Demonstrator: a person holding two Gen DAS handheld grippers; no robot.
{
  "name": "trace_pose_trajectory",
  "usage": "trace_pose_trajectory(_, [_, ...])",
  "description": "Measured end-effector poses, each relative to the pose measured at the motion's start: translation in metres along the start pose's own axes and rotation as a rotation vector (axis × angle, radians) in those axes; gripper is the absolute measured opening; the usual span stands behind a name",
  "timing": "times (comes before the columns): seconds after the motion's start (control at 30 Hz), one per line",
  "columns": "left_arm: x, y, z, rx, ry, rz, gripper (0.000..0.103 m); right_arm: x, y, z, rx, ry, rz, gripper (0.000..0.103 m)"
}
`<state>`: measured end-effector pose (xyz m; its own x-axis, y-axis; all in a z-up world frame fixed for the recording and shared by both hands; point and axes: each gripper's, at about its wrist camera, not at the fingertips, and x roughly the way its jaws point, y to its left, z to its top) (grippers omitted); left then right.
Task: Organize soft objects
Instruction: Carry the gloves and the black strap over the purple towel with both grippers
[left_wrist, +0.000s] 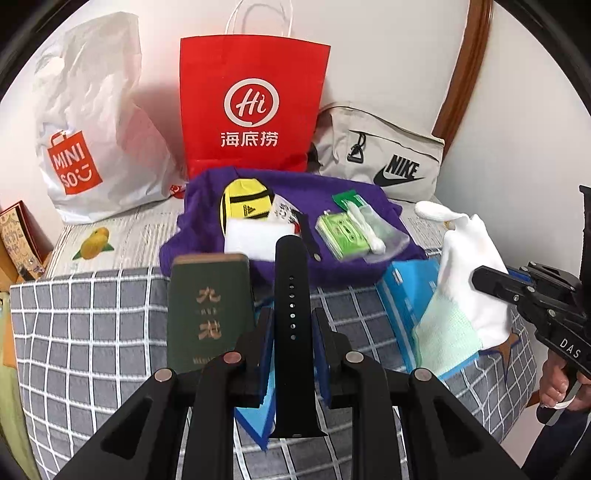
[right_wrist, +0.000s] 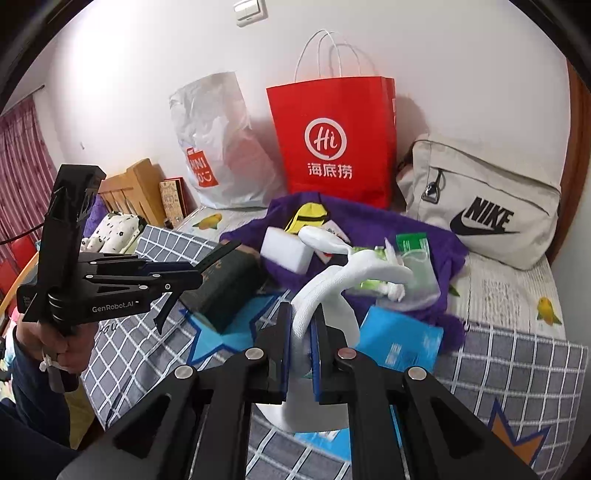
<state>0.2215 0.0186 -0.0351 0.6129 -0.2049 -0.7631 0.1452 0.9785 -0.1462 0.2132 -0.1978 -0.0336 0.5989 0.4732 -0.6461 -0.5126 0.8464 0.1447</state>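
Note:
My left gripper (left_wrist: 292, 325) is shut on a black watch strap (left_wrist: 291, 280) and holds it upright above the checked blanket. My right gripper (right_wrist: 301, 325) is shut on a white glove (right_wrist: 332, 280), lifted above the bed; the glove also shows in the left wrist view (left_wrist: 469, 258), with a pale green cuff. On a purple towel (left_wrist: 332, 192) lie a yellow pouch (left_wrist: 245, 205), a white sponge (left_wrist: 245, 238) and a green packet in a clear bag (left_wrist: 354, 232). A dark green book (left_wrist: 208, 306) stands left of the strap.
A red paper bag (left_wrist: 255, 110), a white Miniso bag (left_wrist: 92, 122) and a beige Nike bag (left_wrist: 384, 155) stand against the wall at the back. A blue packet (right_wrist: 402, 339) lies on the grey checked blanket (left_wrist: 92, 314). A wooden headboard (right_wrist: 136, 184) is at the left.

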Motion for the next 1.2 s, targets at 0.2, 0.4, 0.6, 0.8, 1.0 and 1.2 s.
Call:
trace_pose_trajectory(0.2, [0.014,0.009,0.023,-0.004,-0.005,0.003,0.02,0.014,-0.014,0.022,-0.005,-0.021,-0.008,0.009])
trace_pose_trajectory(0.4, [0.028,0.016,0.047,0.003,-0.011,0.011,0.02,0.032,-0.037,0.043,0.013,-0.031,-0.03,0.009])
trace_pose_trajectory(0.6, [0.052,0.02,0.073,0.018,0.002,0.003,0.02,0.051,-0.062,0.062,0.029,-0.029,-0.05,0.009])
trace_pose_trajectory(0.8, [0.077,0.025,0.098,0.031,0.013,-0.002,0.02,0.075,-0.085,0.079,0.04,-0.014,-0.067,0.009])
trace_pose_trajectory(1.0, [0.106,0.033,0.118,0.03,0.043,-0.018,0.02,0.102,-0.108,0.088,0.063,0.005,-0.077,0.009])
trace_pose_trajectory(1.2, [0.136,0.038,0.131,0.029,0.082,-0.023,0.02,0.135,-0.12,0.085,0.068,0.07,-0.081,0.009])
